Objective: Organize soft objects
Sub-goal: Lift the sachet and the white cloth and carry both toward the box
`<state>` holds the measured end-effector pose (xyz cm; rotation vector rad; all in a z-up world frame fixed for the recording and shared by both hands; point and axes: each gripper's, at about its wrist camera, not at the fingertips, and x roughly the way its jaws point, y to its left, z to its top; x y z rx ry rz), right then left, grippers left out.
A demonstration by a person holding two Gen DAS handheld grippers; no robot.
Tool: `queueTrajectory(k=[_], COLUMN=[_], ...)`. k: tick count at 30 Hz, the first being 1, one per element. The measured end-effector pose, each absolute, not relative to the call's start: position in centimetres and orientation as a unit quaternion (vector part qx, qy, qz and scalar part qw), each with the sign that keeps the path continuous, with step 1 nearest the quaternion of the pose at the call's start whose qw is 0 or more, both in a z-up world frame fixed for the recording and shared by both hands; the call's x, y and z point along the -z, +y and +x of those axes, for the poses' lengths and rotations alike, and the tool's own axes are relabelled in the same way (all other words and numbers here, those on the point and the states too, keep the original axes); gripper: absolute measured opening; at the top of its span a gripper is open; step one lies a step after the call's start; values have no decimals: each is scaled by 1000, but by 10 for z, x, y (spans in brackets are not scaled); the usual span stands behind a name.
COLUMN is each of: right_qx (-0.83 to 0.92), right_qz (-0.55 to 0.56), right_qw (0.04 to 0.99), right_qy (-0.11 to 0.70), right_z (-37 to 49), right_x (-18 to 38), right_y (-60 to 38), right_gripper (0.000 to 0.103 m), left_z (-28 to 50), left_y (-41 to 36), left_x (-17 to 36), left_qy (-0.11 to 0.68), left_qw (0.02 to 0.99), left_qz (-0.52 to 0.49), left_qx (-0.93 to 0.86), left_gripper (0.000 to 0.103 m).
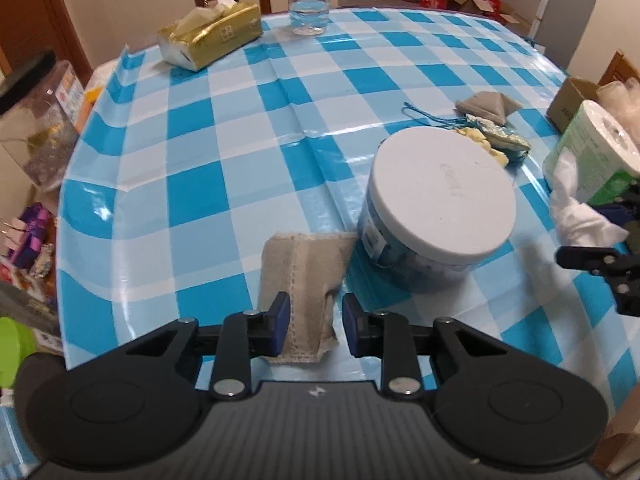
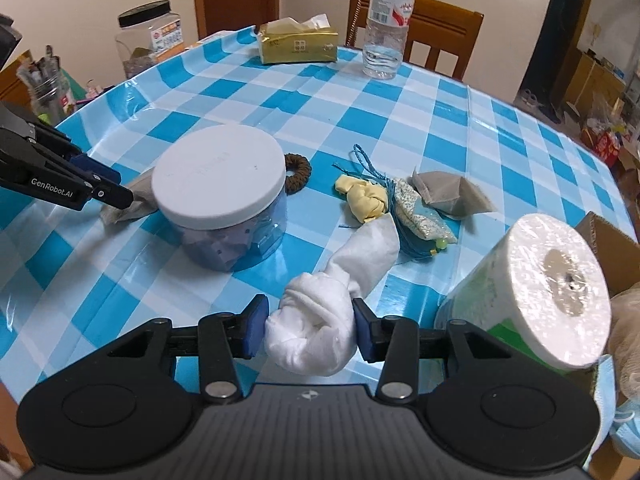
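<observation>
My left gripper (image 1: 313,322) is open, its pads either side of the near end of a grey sachet (image 1: 304,280) lying flat on the checked tablecloth beside a white-lidded jar (image 1: 440,200). My right gripper (image 2: 307,330) is open around the knotted end of a white cloth (image 2: 320,328) on the table; the right pad touches it, the left stands just off. Beyond lie a yellow knotted cloth (image 2: 366,200), a blue tasselled pouch (image 2: 420,216), a grey triangular sachet (image 2: 452,192) and a brown hair tie (image 2: 298,172). The left gripper (image 2: 120,196) shows over its sachet (image 2: 128,208).
A toilet-paper roll (image 2: 544,292) stands close to the right of my right gripper, with a cardboard box (image 2: 616,248) behind it. A tissue pack (image 2: 298,44) and a water bottle (image 2: 386,28) stand at the far edge. A wooden chair (image 2: 440,36) is behind the table.
</observation>
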<state>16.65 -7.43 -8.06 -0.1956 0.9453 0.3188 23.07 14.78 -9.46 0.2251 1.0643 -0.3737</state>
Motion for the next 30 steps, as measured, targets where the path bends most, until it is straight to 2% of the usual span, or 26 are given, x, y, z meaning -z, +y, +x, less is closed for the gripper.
queueTrajectory(k=[1, 2, 3, 13, 16, 17, 18, 21, 26, 30], right_qx=[-157, -161, -165, -169, -164, -164, -163, -163, -168, -176], right_qz=[-94, -93, -93, -90, -85, -83, -82, -82, -89, -95], right_qw=[874, 874, 873, 873, 874, 874, 874, 874, 875, 875], right_qy=[451, 450, 449, 448, 449, 450, 450, 450, 446, 441], right_z=[164, 162, 160, 148, 147, 147, 146, 146, 145, 144], right_x=[80, 79, 78, 68, 68, 68, 68, 67, 63, 58], right_y=[-76, -78, -79, -96, -97, -98, -97, -97, -98, -99], right_gripper=[50, 50, 50, 50, 50, 50, 50, 50, 50, 50], left_z=[229, 229, 230, 250, 254, 254, 254, 253, 249, 242], left_y=[147, 146, 146, 143, 143, 143, 143, 143, 146, 146], left_x=[94, 93, 94, 122, 127, 129, 128, 125, 120, 112], left_qy=[499, 497, 493, 505, 512, 513, 511, 508, 507, 509], left_qw=[844, 846, 851, 848, 844, 844, 845, 847, 849, 849], left_qz=[110, 110, 108, 97, 90, 87, 84, 80, 77, 79], left_qx=[165, 156, 146, 127, 132, 133, 135, 135, 126, 120], left_gripper=[48, 63, 71, 72, 67, 62, 52, 40, 31, 30])
